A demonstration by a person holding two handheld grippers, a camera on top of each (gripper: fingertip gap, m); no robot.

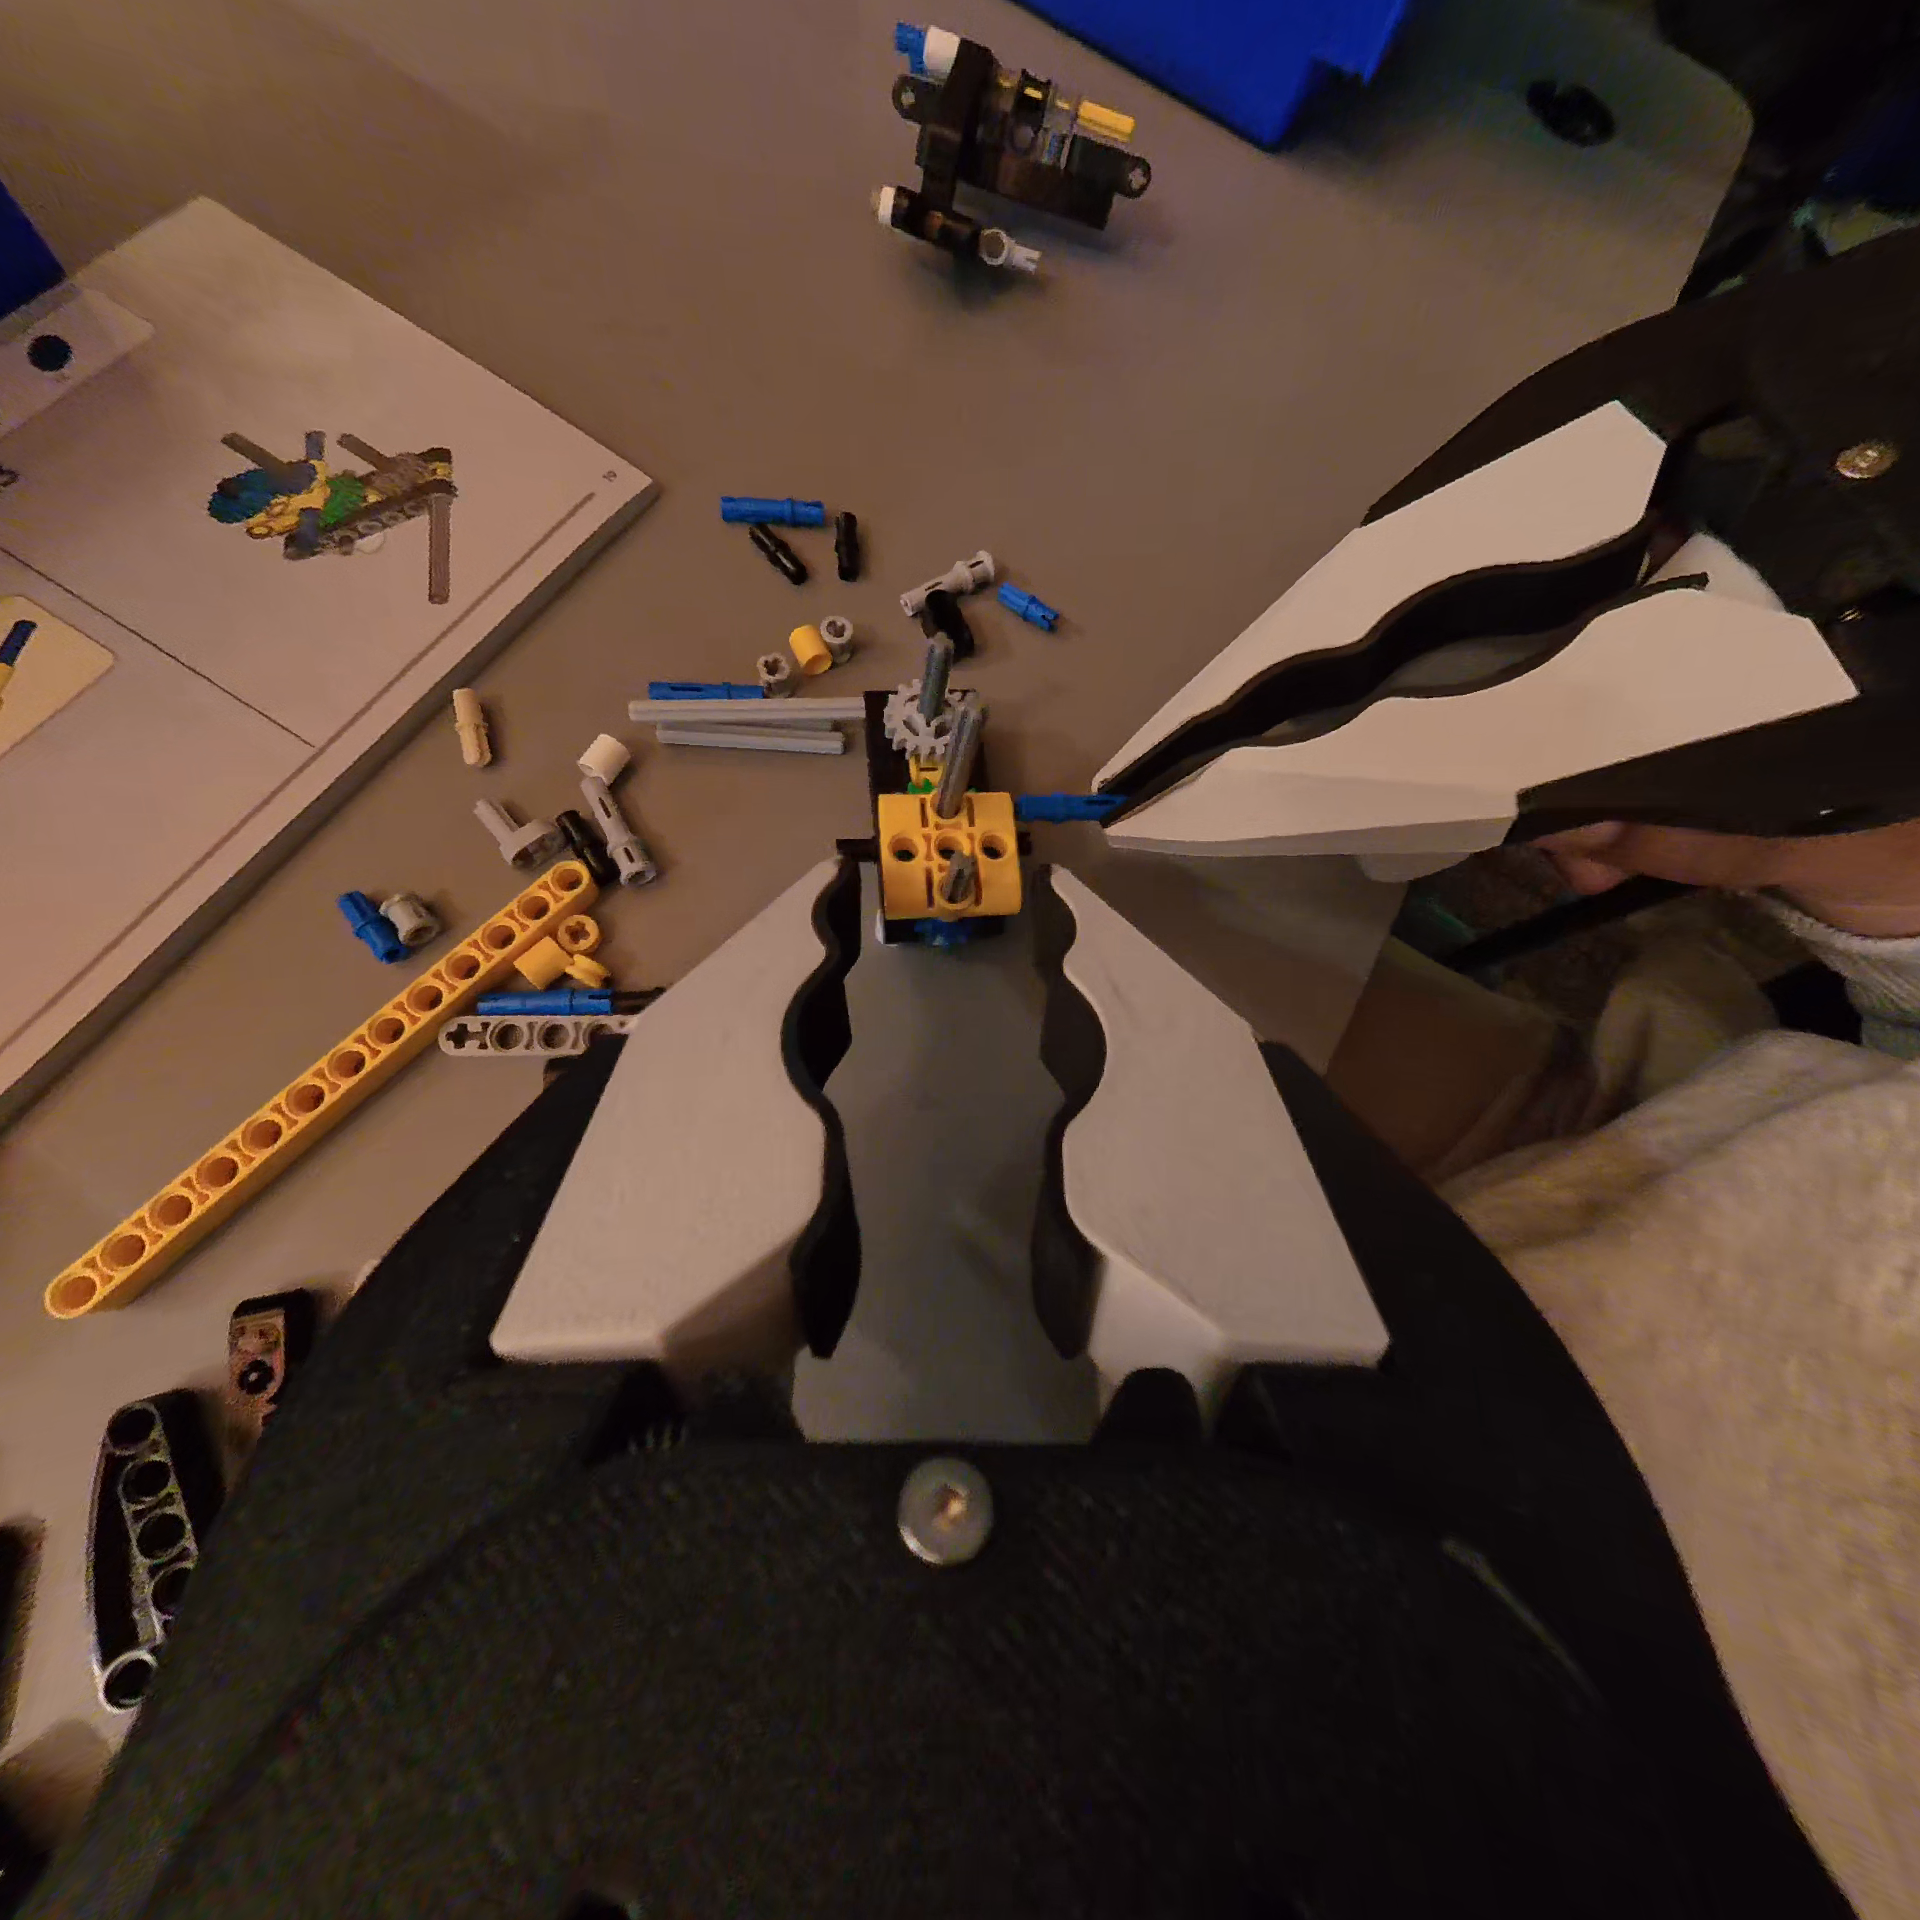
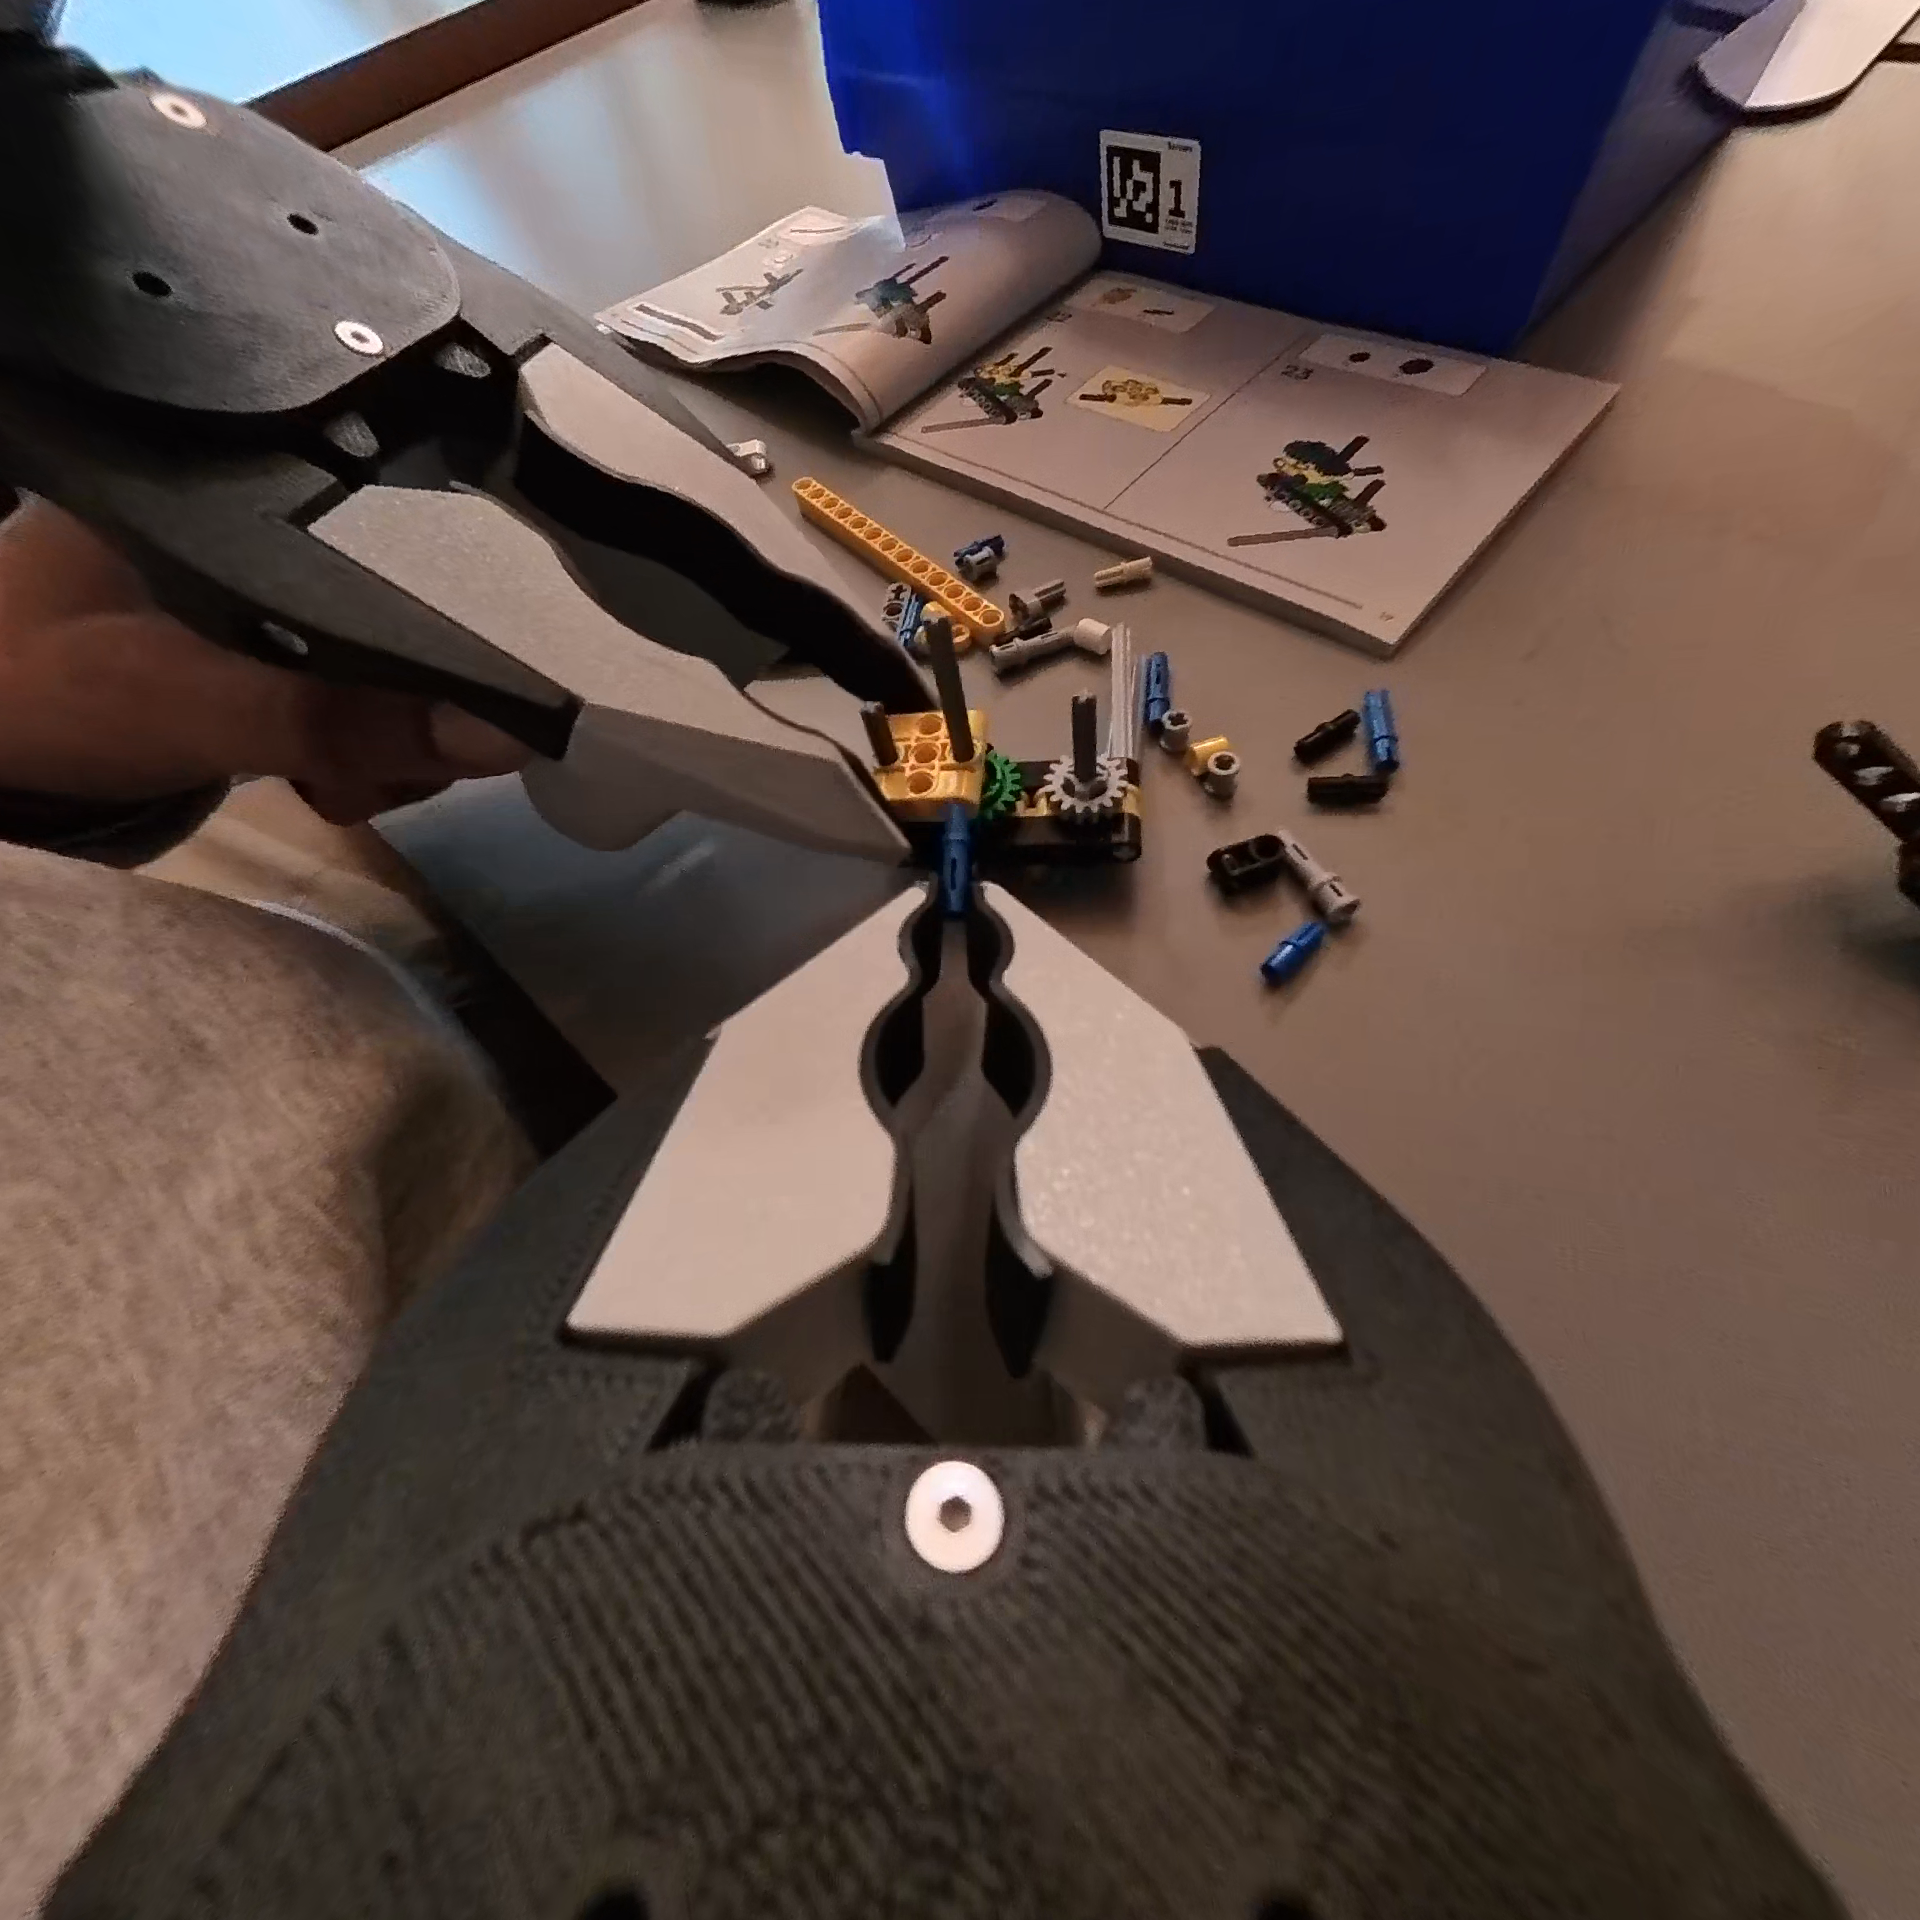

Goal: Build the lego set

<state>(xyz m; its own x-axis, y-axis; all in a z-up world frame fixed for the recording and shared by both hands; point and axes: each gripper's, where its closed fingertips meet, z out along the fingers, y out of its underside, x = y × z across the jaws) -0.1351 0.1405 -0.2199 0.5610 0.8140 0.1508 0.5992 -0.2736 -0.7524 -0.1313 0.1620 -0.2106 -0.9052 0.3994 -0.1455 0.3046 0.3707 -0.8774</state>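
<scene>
A: At the yellow block point(image 1: 943, 844) of the small assembly point(image 2: 997, 774), what step is this?

B: Pinning, I'd judge. The right claw point(image 2: 954, 896) is clenched on a blue pin point(image 2: 954, 862), whose tip points at the block's side. The left claw point(image 1: 940, 883) grips the assembly around that block, steadying it on the grey surface point(image 1: 1195, 416).

A: And next?

B: Likely lining the pin up with a side hole and pushing straight in while the left holds firm. Whether the tip has entered, I can't tell.

A: What lies around the block?

B: Grey axles point(image 1: 961, 769) stand up out of it, with a grey gear point(image 2: 1081, 795) just beyond. Loose pins point(image 1: 774, 511) lie scattered past it, a long yellow beam point(image 1: 332, 1070) lies to its left, and the instruction booklet point(image 1: 260, 582) is farther left. A second, darker sub-assembly point(image 1: 997, 135) sits well apart.
</scene>
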